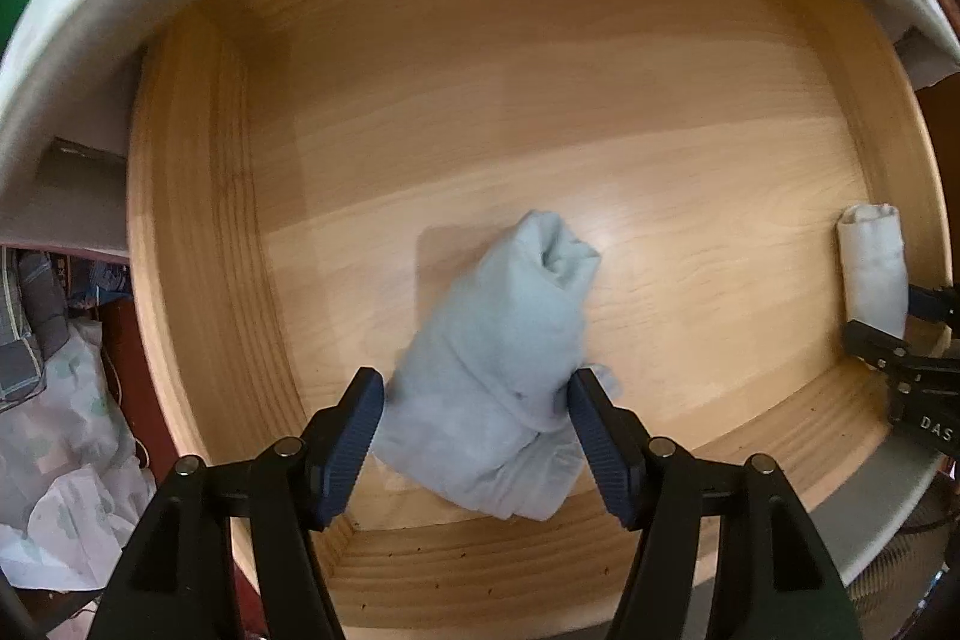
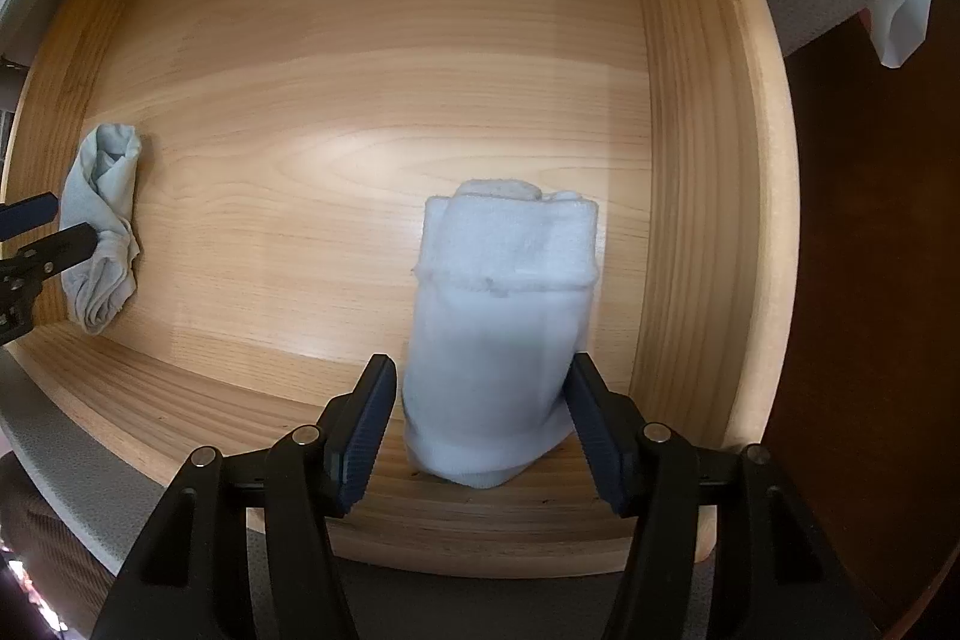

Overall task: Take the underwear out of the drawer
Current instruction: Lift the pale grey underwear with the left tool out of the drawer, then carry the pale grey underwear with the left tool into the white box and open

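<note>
Two rolled garments lie inside the wooden drawer [image 2: 714,196]: the pale blue roll [image 1: 504,370] between the left gripper [image 1: 474,442]'s spread jaws, the white roll [image 2: 504,334] between the right gripper [image 2: 480,430]'s, neither clamped, apparently poised for lifting out.

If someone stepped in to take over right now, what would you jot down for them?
Left hand-held gripper: open, straddling the pale blue roll, which lies loose on the drawer floor.
Right hand-held gripper: around the white roll; right pad touches, left pad shows a gap, so no firm grip.
Done: drawer open. Left: both rolls are in the drawer; grip and lift each out.
</note>
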The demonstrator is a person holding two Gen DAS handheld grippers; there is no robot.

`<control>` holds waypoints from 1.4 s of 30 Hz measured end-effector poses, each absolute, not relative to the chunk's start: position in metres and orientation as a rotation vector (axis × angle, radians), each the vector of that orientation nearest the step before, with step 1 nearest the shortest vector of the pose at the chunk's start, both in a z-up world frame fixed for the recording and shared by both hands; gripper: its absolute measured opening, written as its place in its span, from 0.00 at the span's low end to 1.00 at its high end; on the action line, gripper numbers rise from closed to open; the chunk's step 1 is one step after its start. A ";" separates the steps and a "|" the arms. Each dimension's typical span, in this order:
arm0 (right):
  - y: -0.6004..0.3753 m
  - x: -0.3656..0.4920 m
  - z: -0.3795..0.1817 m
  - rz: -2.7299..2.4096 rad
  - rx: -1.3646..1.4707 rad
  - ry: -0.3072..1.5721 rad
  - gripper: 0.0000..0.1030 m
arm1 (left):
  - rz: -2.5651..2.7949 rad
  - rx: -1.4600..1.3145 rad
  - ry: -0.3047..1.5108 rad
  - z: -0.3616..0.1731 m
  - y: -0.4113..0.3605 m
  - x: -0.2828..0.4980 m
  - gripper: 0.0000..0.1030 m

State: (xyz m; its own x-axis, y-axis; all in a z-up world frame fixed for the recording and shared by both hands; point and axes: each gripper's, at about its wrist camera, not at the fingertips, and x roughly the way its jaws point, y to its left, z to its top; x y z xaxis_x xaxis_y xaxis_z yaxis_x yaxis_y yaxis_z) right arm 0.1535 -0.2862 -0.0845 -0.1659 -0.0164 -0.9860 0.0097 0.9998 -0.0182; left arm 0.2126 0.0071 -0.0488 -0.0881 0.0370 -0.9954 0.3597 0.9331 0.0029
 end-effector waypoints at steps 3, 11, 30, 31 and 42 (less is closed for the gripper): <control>-0.283 0.153 -0.084 -0.021 -0.007 1.740 0.57 | -0.264 0.301 1.661 -0.055 0.009 0.216 0.65; -0.279 0.158 -0.083 -0.024 -0.003 1.742 0.57 | -0.203 0.261 1.708 -0.075 0.010 0.222 0.69; -0.277 0.156 -0.078 -0.034 -0.004 1.745 0.58 | -0.139 0.076 1.692 -0.075 0.022 0.204 0.38; -0.276 0.156 -0.078 -0.036 -0.005 1.747 0.58 | -0.140 0.065 1.690 -0.076 0.021 0.203 0.38; -0.264 0.158 -0.081 -0.060 -0.076 1.783 0.56 | -0.183 0.029 1.624 -0.038 0.031 0.194 0.36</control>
